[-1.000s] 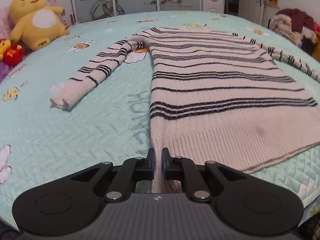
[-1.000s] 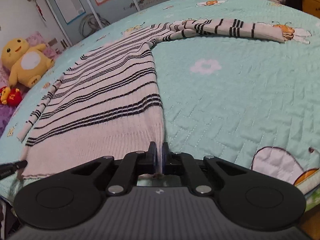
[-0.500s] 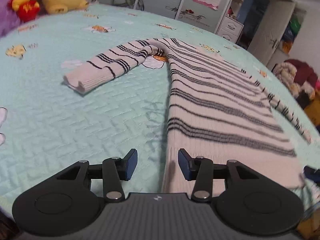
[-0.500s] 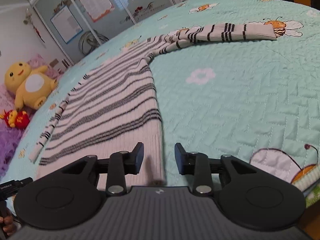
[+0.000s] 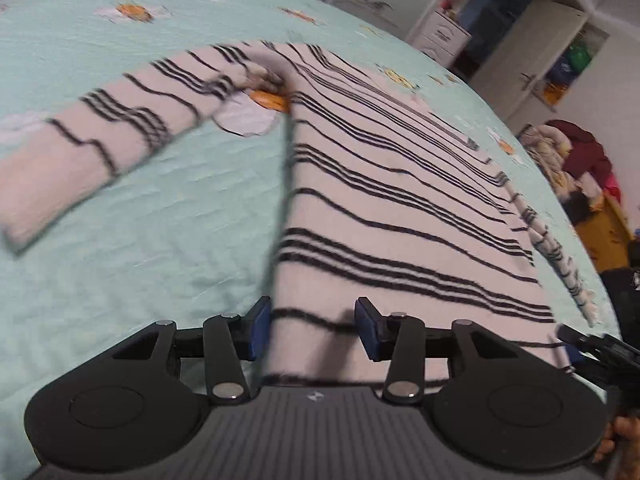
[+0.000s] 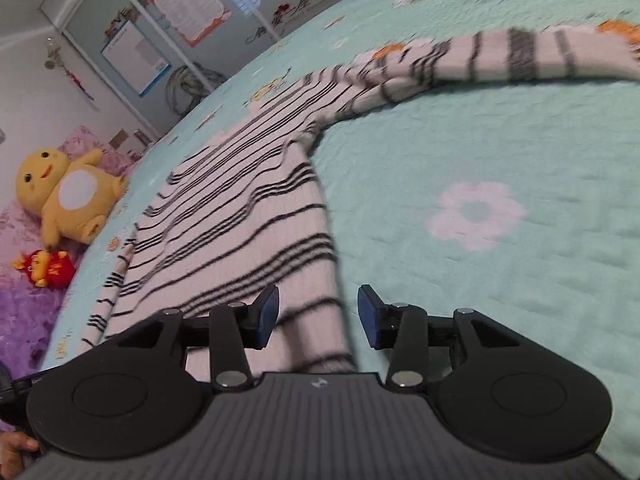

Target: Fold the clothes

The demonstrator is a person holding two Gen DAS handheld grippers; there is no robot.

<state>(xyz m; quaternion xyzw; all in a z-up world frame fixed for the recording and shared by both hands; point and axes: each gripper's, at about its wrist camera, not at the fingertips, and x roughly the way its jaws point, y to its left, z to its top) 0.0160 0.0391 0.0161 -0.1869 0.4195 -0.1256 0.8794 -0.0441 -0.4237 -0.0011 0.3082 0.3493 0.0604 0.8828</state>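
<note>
Two claws stand open, jaws just parted, gripping nothing: the left claw (image 5: 313, 328) over one bottom corner of the striped sweater (image 5: 392, 208), the right claw (image 6: 318, 316) over the other. Sweater lies spread on the quilted bed (image 6: 500, 160).

Sweater (image 5: 400, 208) lies flat on the bed (image 5: 168, 240) — sleeves spread to either side.

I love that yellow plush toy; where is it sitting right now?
In the right wrist view, the yellow plush toy sits far left on pink bedding beside the bed, just above a small red toy.
</note>
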